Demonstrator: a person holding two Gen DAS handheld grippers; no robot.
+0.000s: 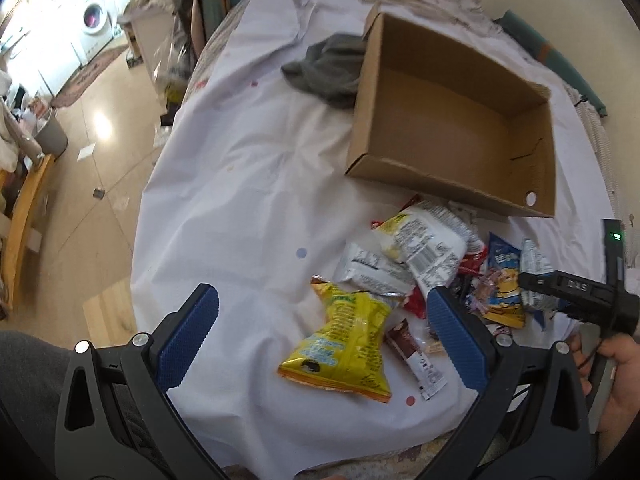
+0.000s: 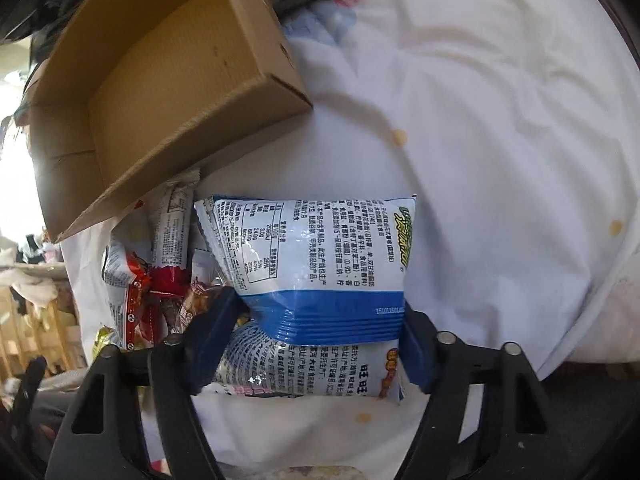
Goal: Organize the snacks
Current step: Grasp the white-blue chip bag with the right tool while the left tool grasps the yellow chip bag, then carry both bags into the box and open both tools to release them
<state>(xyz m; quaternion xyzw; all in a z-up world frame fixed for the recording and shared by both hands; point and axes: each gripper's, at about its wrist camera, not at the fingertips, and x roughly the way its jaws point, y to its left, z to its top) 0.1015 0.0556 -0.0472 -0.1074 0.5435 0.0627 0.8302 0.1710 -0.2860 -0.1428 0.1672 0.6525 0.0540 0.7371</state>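
Note:
An empty cardboard box [image 1: 460, 120] sits on a white sheet; it also shows in the right wrist view [image 2: 160, 92]. A pile of snack packets [image 1: 432, 264] lies in front of it, with a yellow bag [image 1: 344, 348] nearest me. My left gripper [image 1: 320, 320] is open above the yellow bag, holding nothing. My right gripper [image 2: 320, 332] has its jaws around the blue edge of a white and blue snack bag [image 2: 316, 256], with another white packet [image 2: 304, 372] beneath. The right gripper's body shows in the left wrist view [image 1: 580, 296].
A grey cloth [image 1: 328, 68] lies beside the box's far corner. Red and white packets [image 2: 156, 276] lie left of the right gripper. The bed edge drops to a tiled floor [image 1: 88, 184] on the left, with wooden furniture [image 1: 24, 216] there.

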